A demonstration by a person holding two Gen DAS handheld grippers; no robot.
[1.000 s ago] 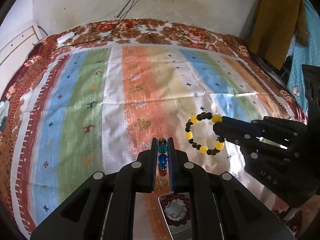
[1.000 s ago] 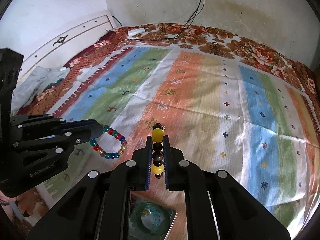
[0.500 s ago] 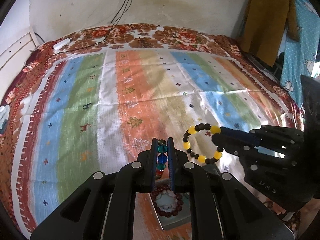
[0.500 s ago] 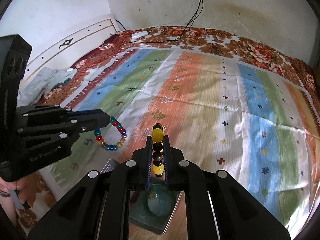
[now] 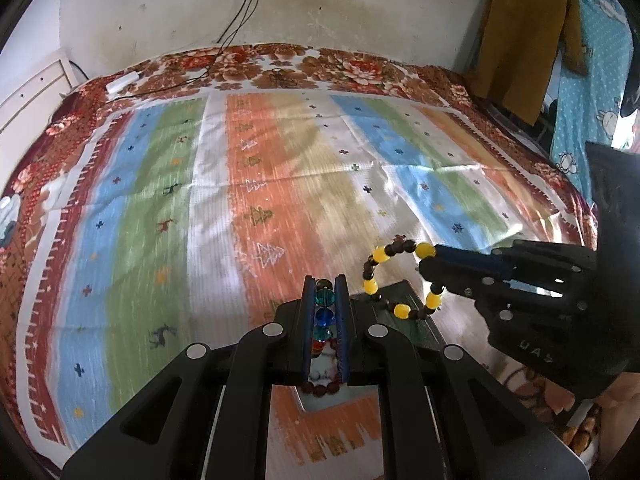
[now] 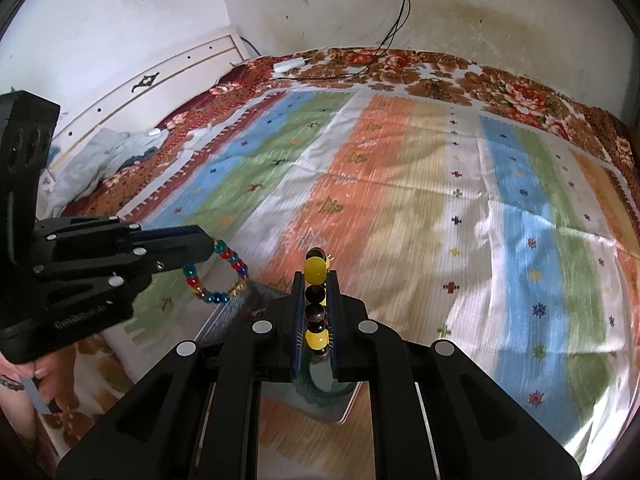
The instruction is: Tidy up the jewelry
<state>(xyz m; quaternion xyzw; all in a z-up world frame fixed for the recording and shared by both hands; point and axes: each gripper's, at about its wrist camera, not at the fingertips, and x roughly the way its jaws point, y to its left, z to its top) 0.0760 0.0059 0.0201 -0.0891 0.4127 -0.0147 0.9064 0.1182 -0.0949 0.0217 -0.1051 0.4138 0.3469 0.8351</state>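
Observation:
My left gripper (image 5: 325, 292) is shut on a multicolour glass-bead bracelet (image 5: 324, 312), which also shows hanging from it in the right wrist view (image 6: 216, 276). My right gripper (image 6: 317, 280) is shut on a yellow-and-black bead bracelet (image 6: 316, 300), which shows as a loop in the left wrist view (image 5: 396, 276). Both are held above a dark jewelry tray (image 5: 404, 300) on the bed. A dark red bead bracelet (image 5: 322, 388) lies in the tray under my left fingers. A green bangle (image 6: 320, 392) lies in the tray under my right fingers.
The striped bedspread (image 5: 280, 200) covers the bed. A white power strip (image 5: 122, 82) with black cables lies at the far edge by the wall. Crumpled clothes (image 6: 108, 152) lie at the left side. A brown garment (image 5: 520, 32) hangs at the far right.
Both grippers have pulled back toward the near edge of the bed with their bracelets. The tray has come further into view under them.

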